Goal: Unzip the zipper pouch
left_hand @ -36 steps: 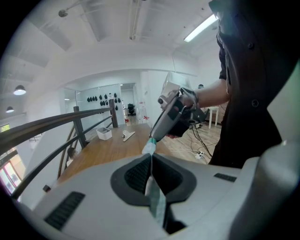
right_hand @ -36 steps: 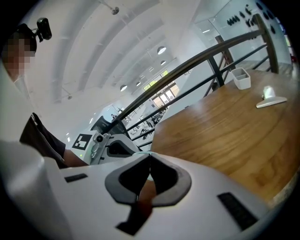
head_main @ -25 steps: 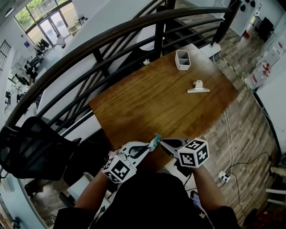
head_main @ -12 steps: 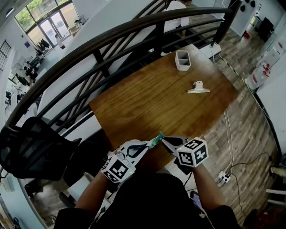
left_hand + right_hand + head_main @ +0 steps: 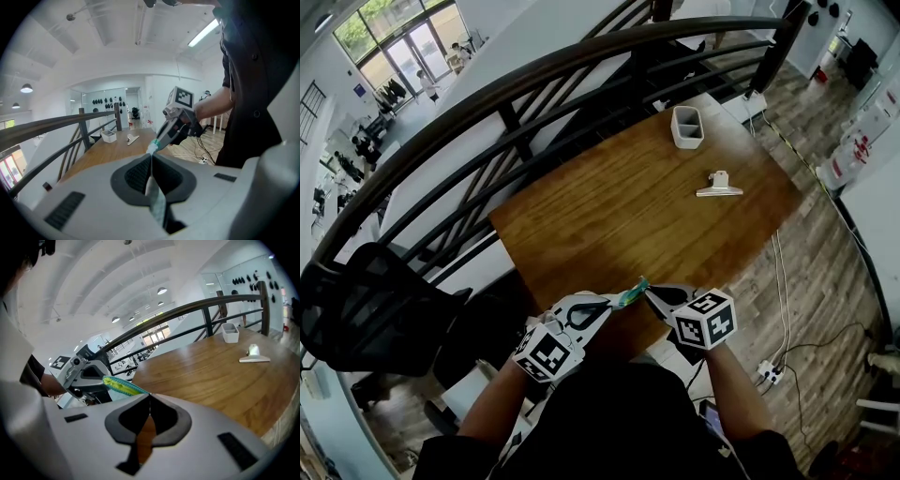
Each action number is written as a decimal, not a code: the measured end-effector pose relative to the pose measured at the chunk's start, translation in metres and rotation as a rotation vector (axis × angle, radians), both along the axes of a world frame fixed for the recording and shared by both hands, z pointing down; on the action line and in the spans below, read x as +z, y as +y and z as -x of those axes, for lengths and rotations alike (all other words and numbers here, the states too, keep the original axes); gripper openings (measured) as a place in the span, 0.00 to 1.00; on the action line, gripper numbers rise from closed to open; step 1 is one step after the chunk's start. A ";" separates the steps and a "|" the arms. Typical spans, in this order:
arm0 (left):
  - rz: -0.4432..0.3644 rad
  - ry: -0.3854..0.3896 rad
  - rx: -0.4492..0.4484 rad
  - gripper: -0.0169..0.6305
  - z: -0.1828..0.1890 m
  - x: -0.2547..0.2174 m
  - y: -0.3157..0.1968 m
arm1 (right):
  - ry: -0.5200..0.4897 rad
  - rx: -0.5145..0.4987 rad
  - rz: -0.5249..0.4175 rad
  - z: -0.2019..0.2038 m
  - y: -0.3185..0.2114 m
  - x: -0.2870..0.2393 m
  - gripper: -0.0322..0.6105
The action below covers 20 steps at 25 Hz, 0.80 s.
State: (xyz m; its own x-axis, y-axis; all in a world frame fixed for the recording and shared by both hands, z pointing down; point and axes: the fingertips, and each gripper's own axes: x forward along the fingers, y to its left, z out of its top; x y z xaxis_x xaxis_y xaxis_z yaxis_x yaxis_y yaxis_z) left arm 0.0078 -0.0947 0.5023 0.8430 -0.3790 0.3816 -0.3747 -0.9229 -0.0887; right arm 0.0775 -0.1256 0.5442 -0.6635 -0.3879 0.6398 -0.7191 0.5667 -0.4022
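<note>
Closest to you, just over the near edge of the counter, your two claws meet tip to tip with the zipper pouch strung between them, up in the air and not resting on the wood. Your left claw is pressed together on one end of it: in the left gripper view a pale, flattened strip of the fabric runs down between the pads. Your right claw is also pressed together, pinching the other end right at its tip; whether it has the zipper pull or just the fabric end, you cannot tell.

The pouch itself is small and slim, teal along the edge with a yellow-green band running its length, and it hangs taut and slightly tilted between the two tips. No opening can be made out.

Further out, the brown wooden counter is mostly bare. Toward its far right lies a silver bulldog clip, and beyond that, near the far corner, stands a white two-compartment container, well apart from the clip. A dark curved railing runs behind the counter's far edge.
</note>
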 end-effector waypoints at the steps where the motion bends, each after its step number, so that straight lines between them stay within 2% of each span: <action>1: -0.001 -0.002 0.001 0.05 0.000 0.001 0.000 | 0.007 -0.001 -0.004 0.000 -0.001 0.001 0.05; 7: 0.020 0.014 -0.005 0.05 0.001 0.000 -0.002 | 0.074 0.021 -0.015 -0.007 -0.007 0.007 0.05; 14: 0.007 0.011 -0.006 0.05 0.002 -0.001 -0.004 | 0.116 0.039 -0.051 -0.009 -0.014 0.010 0.05; 20: 0.034 0.063 -0.038 0.05 0.009 -0.008 -0.008 | 0.166 0.063 -0.066 -0.020 -0.019 0.015 0.05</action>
